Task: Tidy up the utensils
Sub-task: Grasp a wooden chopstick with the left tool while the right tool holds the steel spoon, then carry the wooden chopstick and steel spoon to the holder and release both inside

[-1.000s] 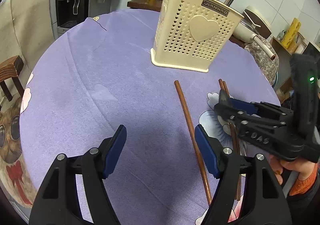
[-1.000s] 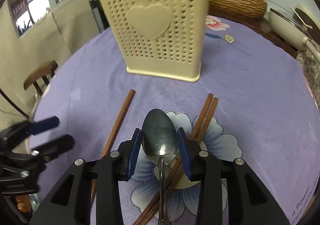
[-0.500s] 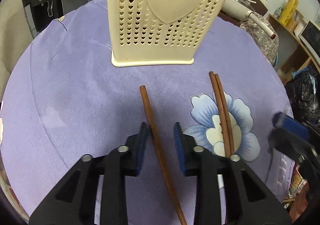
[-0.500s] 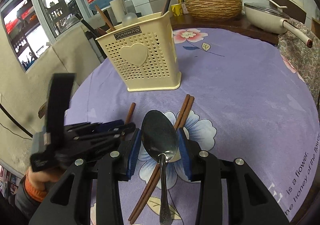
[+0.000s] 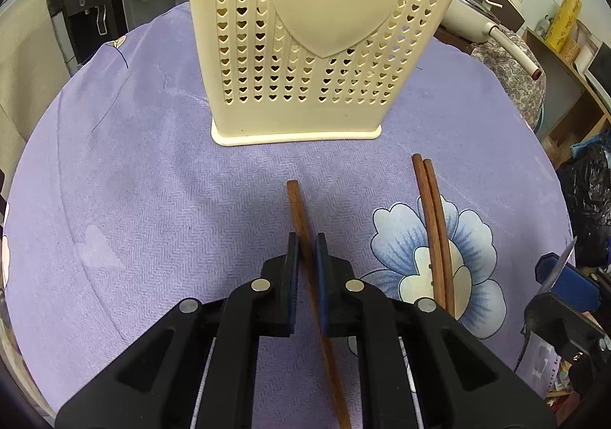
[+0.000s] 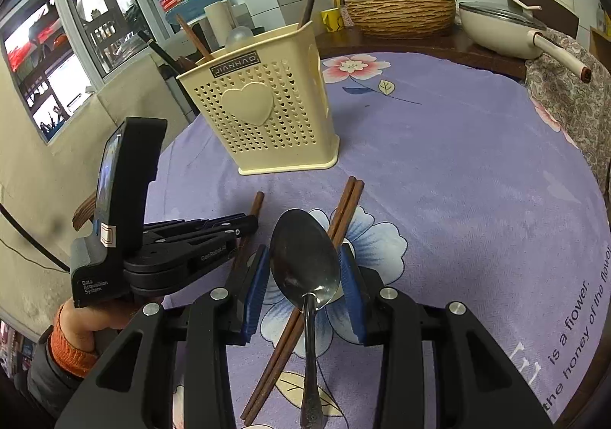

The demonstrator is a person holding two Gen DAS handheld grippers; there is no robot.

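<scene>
L gripper (image 5: 304,257) has its jaws closed down on a single brown wooden chopstick (image 5: 297,205), which lies on the purple flower-print cloth of the bench (image 5: 145,200), just in front of the cream perforated plastic utensil holder w/ a raised heart (image 5: 317,43). R gripper (image 6: 303,276) grips a steel spoon (image 6: 304,257) by the neck, bowl forward, above a pair of brown chopsticks (image 6: 343,207) lying touching each other in front of the holder, to the right of the single one.

Risks: the L grip sits near the stick's far end, so the long tail prob. sags or pivots on lift and could snag the cloth or miss the holder's mouth. The spoon is held on a narrow neck, so it may twist in the jaws. Both tools heading for one opening could clash.

Hard to see: holder's rim and inside are cut off in the L view; the single stick's near end runs under the gripper; whether the L pads truly pinch it or just flank it isn't certain.
</scene>
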